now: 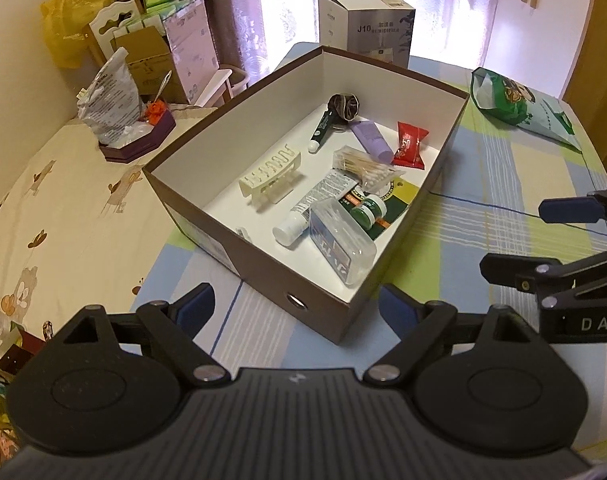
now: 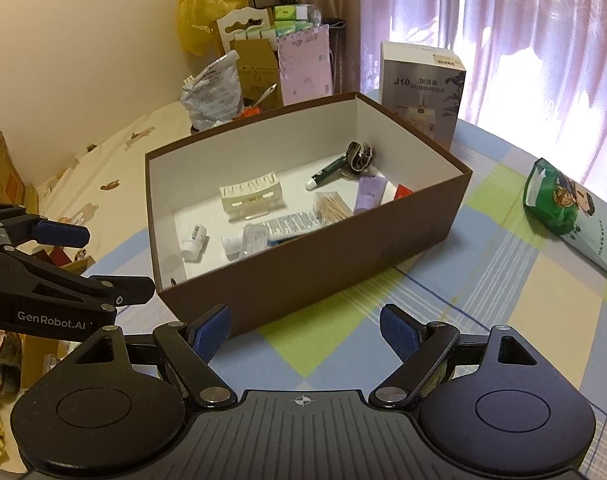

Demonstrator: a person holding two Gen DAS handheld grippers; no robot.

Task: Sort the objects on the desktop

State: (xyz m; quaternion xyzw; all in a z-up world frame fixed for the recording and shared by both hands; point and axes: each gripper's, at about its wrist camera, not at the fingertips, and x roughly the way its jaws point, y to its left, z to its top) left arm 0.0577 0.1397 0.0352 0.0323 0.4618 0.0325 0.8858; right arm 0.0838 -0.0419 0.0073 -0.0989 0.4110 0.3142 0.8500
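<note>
A brown box point(image 1: 263, 276) with a white inside stands on the checked tablecloth; it also shows in the right wrist view point(image 2: 303, 264). In it lie a cream hair claw point(image 1: 272, 176), a white tube point(image 1: 315, 208), a clear plastic case point(image 1: 341, 244), cotton swabs point(image 1: 363, 164), a purple tube point(image 1: 370, 140), a red sachet point(image 1: 409, 144), a green pen point(image 1: 322, 128) and a dark scrunchie point(image 1: 344, 107). My left gripper point(image 1: 299, 308) is open and empty, just before the box's near corner. My right gripper point(image 2: 303, 330) is open and empty, in front of the box's long side.
A green snack bag point(image 1: 519, 108) lies on the table right of the box. A humidifier carton point(image 1: 367, 28) stands behind it. A bed point(image 1: 63, 200) with a purple tray point(image 1: 139, 140) and a plastic bag lies to the left, with cartons beyond.
</note>
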